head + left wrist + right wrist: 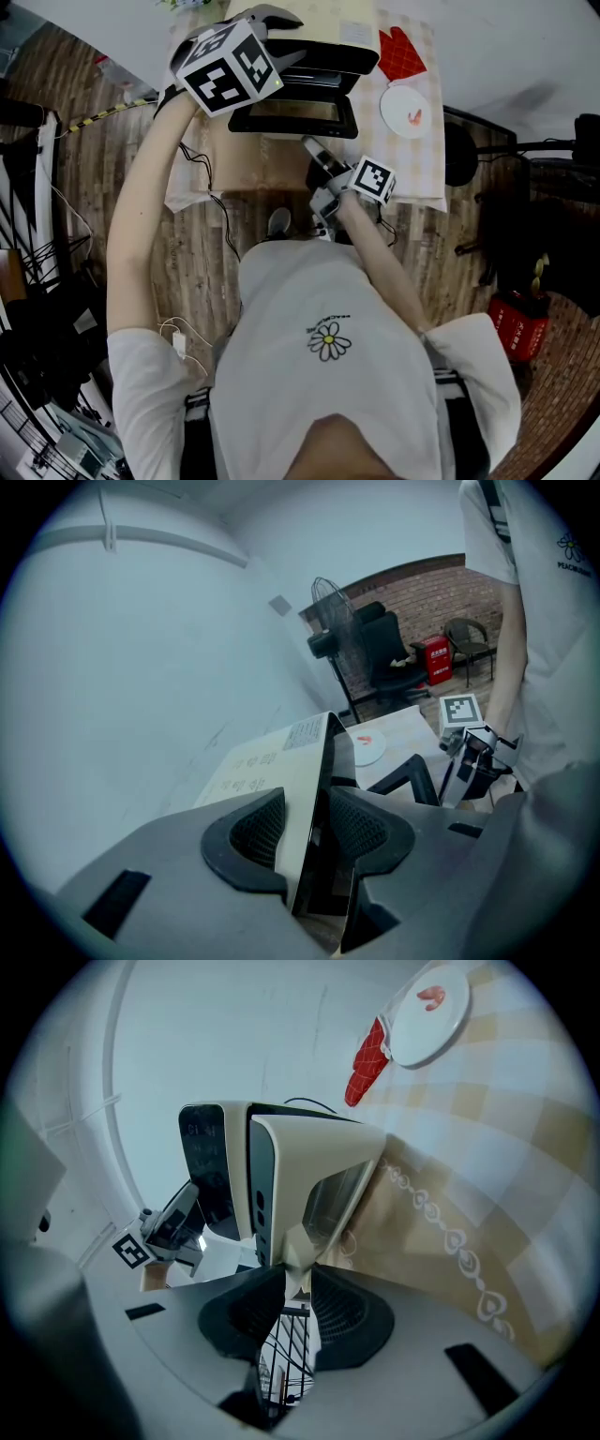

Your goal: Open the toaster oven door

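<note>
A cream and black toaster oven [323,52] stands on the table at the top of the head view. Its glass door [295,114] hangs open toward me. My left gripper [281,33] reaches over the oven and is shut on the edge of its cream casing [281,771], with both pads against the panel. My right gripper [311,148] is below the door, shut on the cream door handle [298,1265]. In the right gripper view the door [328,1194] stands tilted away from the oven body [220,1180], and wire rack bars show between the jaws.
A checkered cloth [417,164] covers the table. A white plate [410,111] and a red mitt [401,52] lie right of the oven. A fan [459,150] and dark office chair stand at the right, a red box [518,323] and cables on the wooden floor.
</note>
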